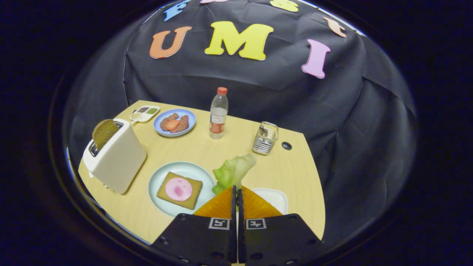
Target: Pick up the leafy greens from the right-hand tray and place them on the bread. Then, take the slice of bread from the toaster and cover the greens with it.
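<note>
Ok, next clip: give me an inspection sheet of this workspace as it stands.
Surface: light wooden table with a grommet hole.
Job's things: leafy greens pinched at the fingertips; bread with ham on a pale plate; toast slice standing in the white toaster; white tray beyond the fingers.
Clutter: water bottle, blue plate of food, compartment dish, wire holder.
Grippers: hand-held gripper shut on the greens.
Cables: nothing seen.
Surroundings: black cloth wall.

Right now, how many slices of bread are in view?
2. One slice stands in the toaster; the other lies on the pale plate, topped with a pink slice. The gripper is shut on the leafy greens.
</note>
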`<state>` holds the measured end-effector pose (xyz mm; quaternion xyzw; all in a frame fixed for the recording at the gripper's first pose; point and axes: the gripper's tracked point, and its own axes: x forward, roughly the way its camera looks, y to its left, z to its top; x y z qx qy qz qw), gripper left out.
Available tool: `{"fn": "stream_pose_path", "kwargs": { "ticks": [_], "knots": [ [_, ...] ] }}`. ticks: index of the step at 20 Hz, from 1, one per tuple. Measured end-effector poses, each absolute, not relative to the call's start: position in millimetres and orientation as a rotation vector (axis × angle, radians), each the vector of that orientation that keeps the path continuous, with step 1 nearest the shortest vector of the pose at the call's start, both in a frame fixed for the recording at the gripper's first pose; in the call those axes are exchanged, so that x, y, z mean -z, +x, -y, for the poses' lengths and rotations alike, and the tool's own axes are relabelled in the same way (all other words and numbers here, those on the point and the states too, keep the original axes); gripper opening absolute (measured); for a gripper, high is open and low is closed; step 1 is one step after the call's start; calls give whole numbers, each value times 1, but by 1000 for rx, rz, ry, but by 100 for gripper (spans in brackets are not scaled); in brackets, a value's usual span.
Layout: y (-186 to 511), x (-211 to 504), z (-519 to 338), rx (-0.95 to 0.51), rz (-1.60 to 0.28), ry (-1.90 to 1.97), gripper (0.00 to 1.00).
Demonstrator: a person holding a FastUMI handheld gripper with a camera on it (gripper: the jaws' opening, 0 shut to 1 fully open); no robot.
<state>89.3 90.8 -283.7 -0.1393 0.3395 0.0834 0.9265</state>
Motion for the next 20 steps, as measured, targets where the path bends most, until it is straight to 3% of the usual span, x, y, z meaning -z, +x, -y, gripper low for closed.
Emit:
{"fn": "stream_pose_path", "kwargs": {
  "ticks": [10,20],
  "knots": [
    [67,307,-240,-285,-745,-250,2],
    [104,390,-211,-191,-867,-264,1]
  ]
}}
